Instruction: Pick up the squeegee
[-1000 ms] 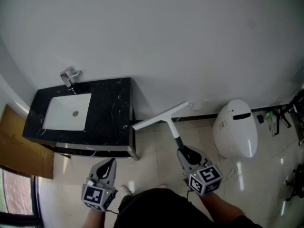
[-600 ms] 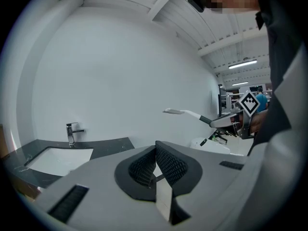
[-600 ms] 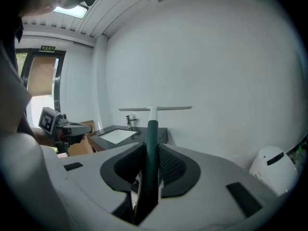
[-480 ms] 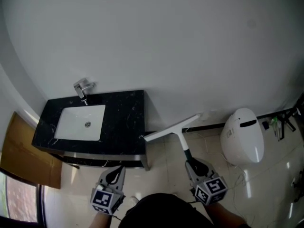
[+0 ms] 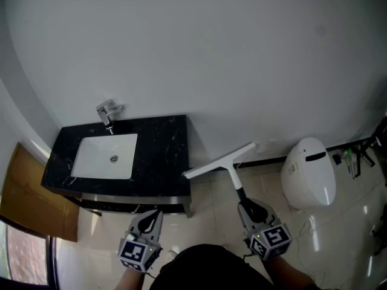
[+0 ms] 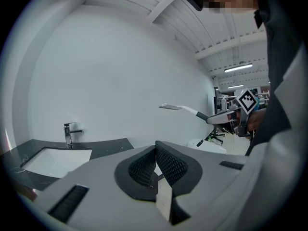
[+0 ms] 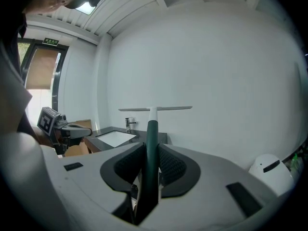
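Observation:
The squeegee (image 5: 219,161) has a long white blade and a dark green handle (image 7: 152,134). It is held up in the air in front of the white wall, blade level. My right gripper (image 5: 250,205) is shut on the handle, which runs up between its pads (image 7: 169,163). My left gripper (image 5: 154,214) hovers lower left, in front of the vanity, its jaws together with nothing between them (image 6: 155,146). In the left gripper view the squeegee (image 6: 180,108) and the right gripper (image 6: 226,117) show off to the right.
A black stone vanity (image 5: 160,147) with a white sink (image 5: 106,156) and chrome faucet (image 5: 109,110) stands at left. A white toilet (image 5: 308,171) is at right, with a dark rack (image 5: 360,150) beyond it. A brown panel (image 5: 24,192) leans at far left.
The head view has shifted, so vanity and toilet sit further right and lower. Both grippers drifted slightly with the person. The right gripper keeps its hold on the squeegee handle.

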### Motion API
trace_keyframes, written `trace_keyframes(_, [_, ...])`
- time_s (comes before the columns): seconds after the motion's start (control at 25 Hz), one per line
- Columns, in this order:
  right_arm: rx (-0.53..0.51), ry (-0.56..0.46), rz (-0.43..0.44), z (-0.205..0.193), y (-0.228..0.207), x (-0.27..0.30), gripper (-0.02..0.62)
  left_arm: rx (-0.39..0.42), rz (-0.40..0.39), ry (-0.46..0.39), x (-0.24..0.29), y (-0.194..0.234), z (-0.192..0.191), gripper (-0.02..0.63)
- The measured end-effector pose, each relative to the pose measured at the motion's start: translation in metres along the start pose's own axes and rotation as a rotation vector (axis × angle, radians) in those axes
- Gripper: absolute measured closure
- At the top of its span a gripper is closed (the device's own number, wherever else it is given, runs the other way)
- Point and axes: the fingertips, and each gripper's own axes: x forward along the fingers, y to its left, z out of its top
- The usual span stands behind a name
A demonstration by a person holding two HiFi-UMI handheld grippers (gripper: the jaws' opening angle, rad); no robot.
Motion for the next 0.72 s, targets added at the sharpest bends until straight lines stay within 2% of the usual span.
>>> trace_keyframes(0.72, [-0.025,-0.010,-0.002,0.0054,0.0026,-0.0027,0.497,-0.010,0.018,-0.015,-0.0104,-0.0014,-0.0010,0.604])
